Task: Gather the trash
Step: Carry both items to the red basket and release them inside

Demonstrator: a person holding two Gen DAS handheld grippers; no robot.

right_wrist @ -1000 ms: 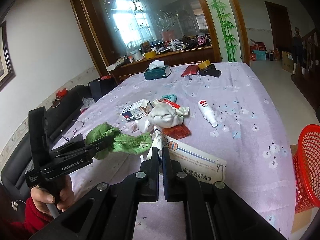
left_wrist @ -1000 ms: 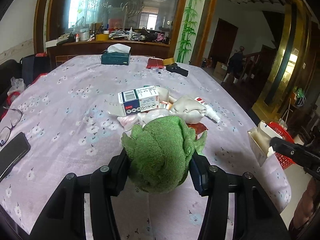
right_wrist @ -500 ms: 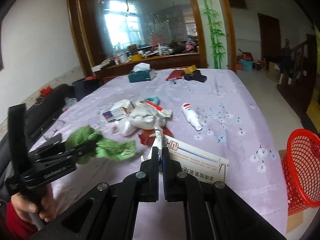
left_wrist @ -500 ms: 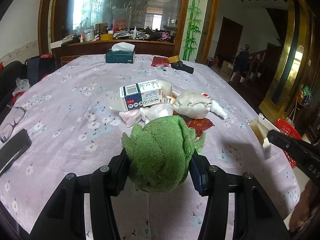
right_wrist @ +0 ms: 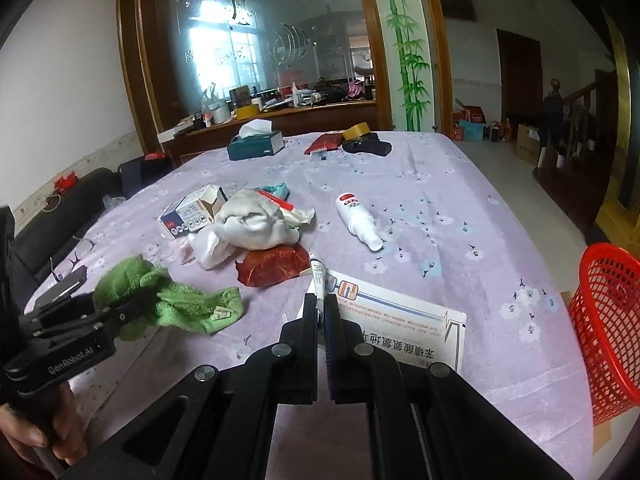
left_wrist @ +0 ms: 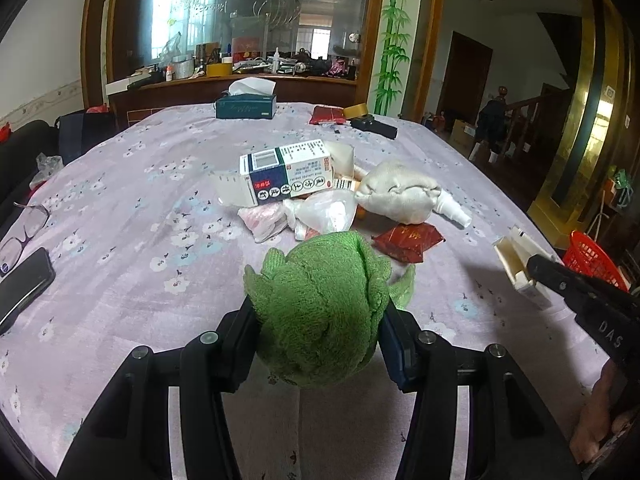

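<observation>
Fingers: our left gripper [left_wrist: 318, 336] clamps the green cloth [left_wrist: 320, 308]; right gripper [right_wrist: 320, 312] pinches the box [right_wrist: 394, 320] edge, presumably bound for the basket [right_wrist: 608, 320].

Daylight enters through the bright window behind the etched glass partition [left_wrist: 256, 20], which is blown out to white-blue in both views and hazes the glass around it. The lilac flowered cloth on the worktop [left_wrist: 132, 184] is evenly and softly lit, with only faint, diffuse shadows under the crumpled green towel [left_wrist: 320, 312] and beside the white cloth bundle [right_wrist: 256, 224]. The gold-framed doorway [left_wrist: 580, 120] on the right shows a warm reflection, and the room beyond it is dim. Fisheye distortion bends the wooden frame and worktop edges, and the corners fall to black vignette. Near foreground parts look slightly soft; the centre is sharp.
</observation>
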